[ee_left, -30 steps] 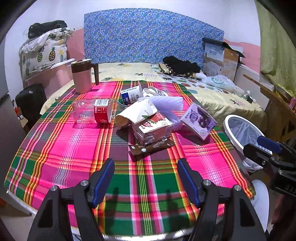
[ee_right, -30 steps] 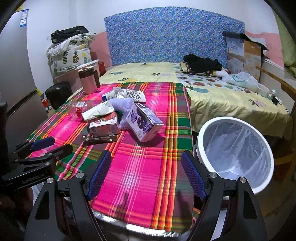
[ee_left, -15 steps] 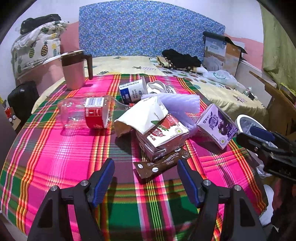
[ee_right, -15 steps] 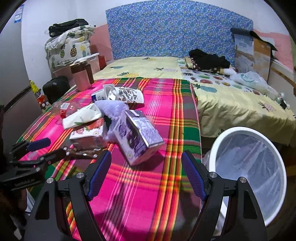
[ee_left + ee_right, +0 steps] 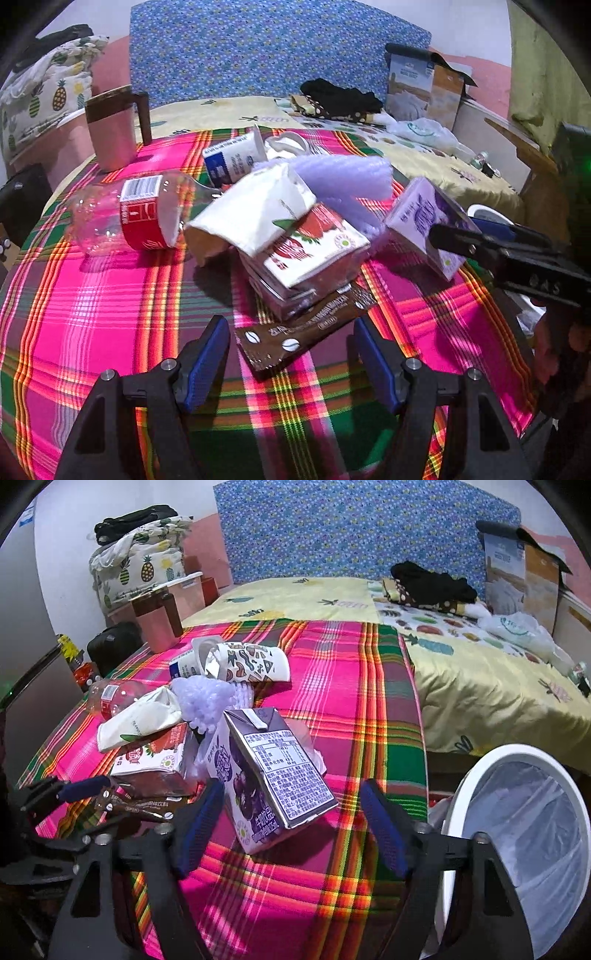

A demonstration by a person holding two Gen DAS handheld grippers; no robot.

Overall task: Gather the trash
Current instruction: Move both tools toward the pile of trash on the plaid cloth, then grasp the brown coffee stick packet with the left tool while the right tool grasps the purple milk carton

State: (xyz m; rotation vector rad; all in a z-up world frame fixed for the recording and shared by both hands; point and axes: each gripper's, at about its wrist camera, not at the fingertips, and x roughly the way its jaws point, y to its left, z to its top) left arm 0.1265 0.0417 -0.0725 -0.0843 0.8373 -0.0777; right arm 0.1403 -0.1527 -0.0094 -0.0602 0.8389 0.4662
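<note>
Trash pile on a table with pink-and-green plaid cloth:

- Purple milk carton: gable-top, white nutrition panel, lying tilted on its side at the pile's 3 o'clock edge. It sits between the blue pads of the right gripper, whose jaws have just been closing in but stand apart, not pressing it.
- Brown coffee sachet: flat, white bean marks, at 6 o'clock, partly under the strawberry carton. Its near end lies between the wide-apart jaws of the left gripper, untouched.
- White paper bag: crumpled, atop the strawberry carton.
- Clear bottle: red label, on its side, 9 o'clock.
- Lilac foam wrap: 1 o'clock.
- Blue-and-white cup: tipped over, 12 o'clock.

White bin with clear liner: beside the table, at the right view's 4 o'clock.
</note>
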